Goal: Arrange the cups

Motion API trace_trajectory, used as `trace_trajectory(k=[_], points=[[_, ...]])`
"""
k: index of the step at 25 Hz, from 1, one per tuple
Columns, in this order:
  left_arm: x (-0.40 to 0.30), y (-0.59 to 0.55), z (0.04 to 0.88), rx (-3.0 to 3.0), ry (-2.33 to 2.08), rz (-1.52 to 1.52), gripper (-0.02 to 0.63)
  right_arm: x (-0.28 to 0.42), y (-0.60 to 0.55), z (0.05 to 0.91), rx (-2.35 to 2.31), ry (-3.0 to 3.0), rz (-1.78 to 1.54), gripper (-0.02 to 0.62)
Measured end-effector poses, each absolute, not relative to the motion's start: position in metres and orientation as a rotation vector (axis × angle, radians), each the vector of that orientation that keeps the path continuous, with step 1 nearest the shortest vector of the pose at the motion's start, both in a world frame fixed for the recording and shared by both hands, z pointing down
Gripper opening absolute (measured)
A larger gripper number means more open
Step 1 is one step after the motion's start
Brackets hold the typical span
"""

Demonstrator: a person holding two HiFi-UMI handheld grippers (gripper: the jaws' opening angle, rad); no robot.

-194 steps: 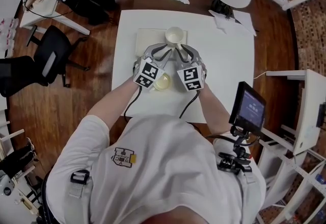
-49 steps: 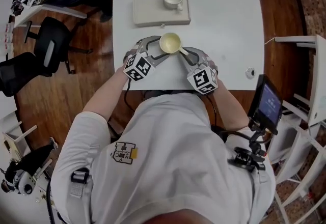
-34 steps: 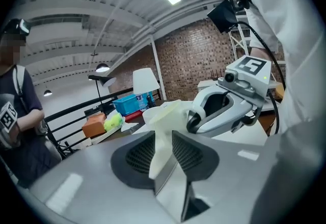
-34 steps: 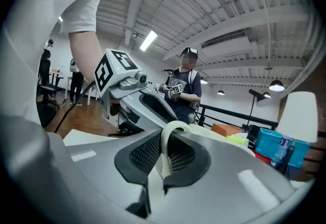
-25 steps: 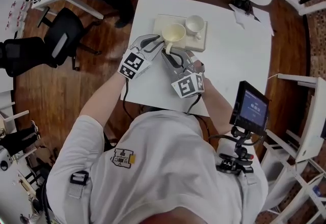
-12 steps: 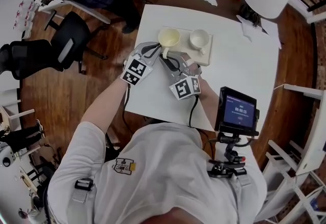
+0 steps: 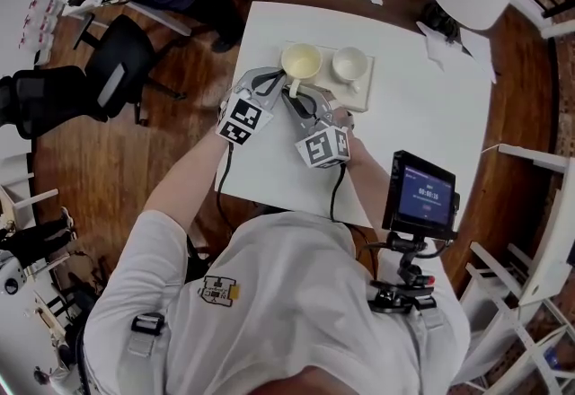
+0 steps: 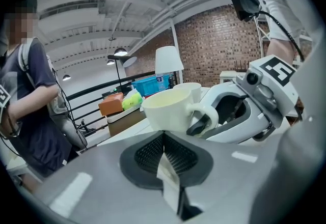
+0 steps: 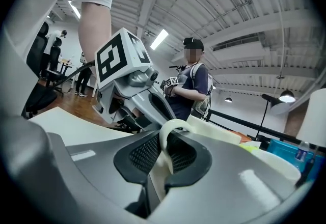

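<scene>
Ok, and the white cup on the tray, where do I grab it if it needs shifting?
Probably pinch its rim wall on the right side, coming down from above. The white cup stands upright on the tray, mouth open, while the cream cup, held by its handle in the right claw, crowds its left. Its own handle I can't make out.

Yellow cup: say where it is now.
Head view, upper centre: the yellow cup is at the left end of the tray, just left of the white cup.

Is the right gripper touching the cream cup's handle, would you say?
Touching. In the right gripper view the right gripper presses both pads on the handle, though its jaws have just opened slightly.
</scene>
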State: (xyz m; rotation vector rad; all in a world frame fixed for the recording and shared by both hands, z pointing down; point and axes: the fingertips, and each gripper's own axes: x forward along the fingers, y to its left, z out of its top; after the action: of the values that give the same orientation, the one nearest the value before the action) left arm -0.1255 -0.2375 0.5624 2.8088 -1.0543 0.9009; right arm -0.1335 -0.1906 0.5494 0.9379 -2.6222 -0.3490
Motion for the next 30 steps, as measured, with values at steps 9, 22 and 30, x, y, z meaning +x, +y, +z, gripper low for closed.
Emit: trace_trajectory(k=[9,22,30], points=[[-0.119,-0.236,0.558,2.803,-1.070,0.909,0.002,-0.126,-0.196,0.548,1.004,-2.594,-0.348,0.034],[-0.126,-0.249,0.569,2.767,-1.090,1.004,0.002,-0.128,-0.215,0.562,1.138,-2.426,-0.361,0.092],[-0.129,-0.248,0.569,2.752,-1.138,1.010,0.003,-0.129,-0.217,0.567,1.211,-2.366,-0.335,0.138]])
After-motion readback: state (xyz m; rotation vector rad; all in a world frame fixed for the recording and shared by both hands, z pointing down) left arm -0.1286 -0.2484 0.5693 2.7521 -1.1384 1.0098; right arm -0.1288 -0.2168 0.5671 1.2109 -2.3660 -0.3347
